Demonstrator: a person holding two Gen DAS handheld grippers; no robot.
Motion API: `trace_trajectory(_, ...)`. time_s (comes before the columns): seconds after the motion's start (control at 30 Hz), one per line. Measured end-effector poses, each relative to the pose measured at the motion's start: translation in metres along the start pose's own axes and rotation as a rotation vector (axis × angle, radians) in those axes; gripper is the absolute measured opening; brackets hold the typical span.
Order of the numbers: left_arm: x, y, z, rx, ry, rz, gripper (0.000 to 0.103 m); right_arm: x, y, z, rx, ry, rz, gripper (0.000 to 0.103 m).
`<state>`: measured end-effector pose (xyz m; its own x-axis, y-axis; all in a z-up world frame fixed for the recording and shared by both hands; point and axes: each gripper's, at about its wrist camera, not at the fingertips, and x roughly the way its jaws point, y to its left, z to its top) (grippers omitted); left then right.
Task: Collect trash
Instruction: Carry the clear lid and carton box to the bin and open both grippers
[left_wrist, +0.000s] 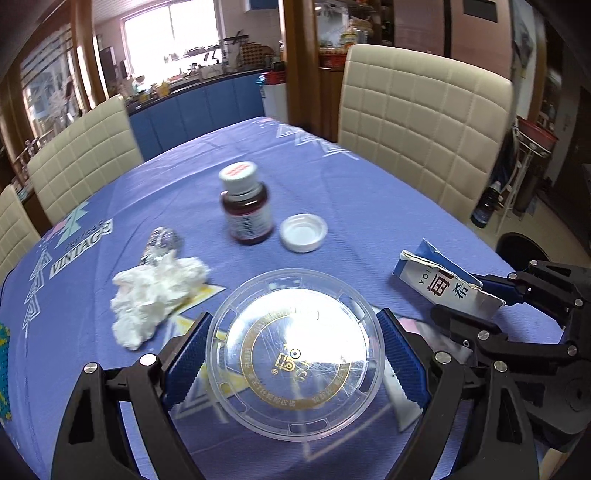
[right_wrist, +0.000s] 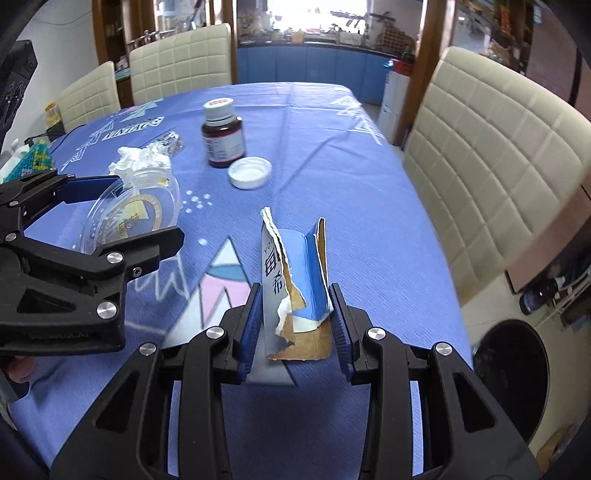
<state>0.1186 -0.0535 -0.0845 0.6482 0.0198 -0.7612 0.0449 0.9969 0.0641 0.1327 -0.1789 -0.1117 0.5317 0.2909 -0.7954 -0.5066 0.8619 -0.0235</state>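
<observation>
While both tools tilt steeply down over the blue patterned tablecloth, we see the left gripper with its jaws spread wide and clamped on the rim of a round clear plastic lid with gold print, the blue pads pressing its left and right edges. The right gripper, just beside it, pinches a torn blue-and-white cardboard carton (brown inside, ragged along the tear) that stands upright between its pads.

Farther along the table lie the other scraps: a crumpled white tissue, with a small ball of silver foil touching its far side, a brown glass bottle with a white cap standing upright, and just right of it a loose white plastic cap lying open side up. Cream quilted chairs ring the table. At the lower right of the right wrist view, a dark round bin sits on the floor past the table's edge.
</observation>
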Motion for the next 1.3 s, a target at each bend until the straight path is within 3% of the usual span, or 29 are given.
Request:
trace_trajectory(0.5,-0.005,-0.086,0.017,0.15,-0.035,-0.128,0.085,-0.044,-0.067,-0.042,0.139,-0.01,-0.125,0.038)
trace_trajectory(1.3,0.003,-0.191,0.061,0.306,-0.097,-0.265,0.085,-0.075,-0.17,-0.069,0.287,-0.019,-0.294,0.038)
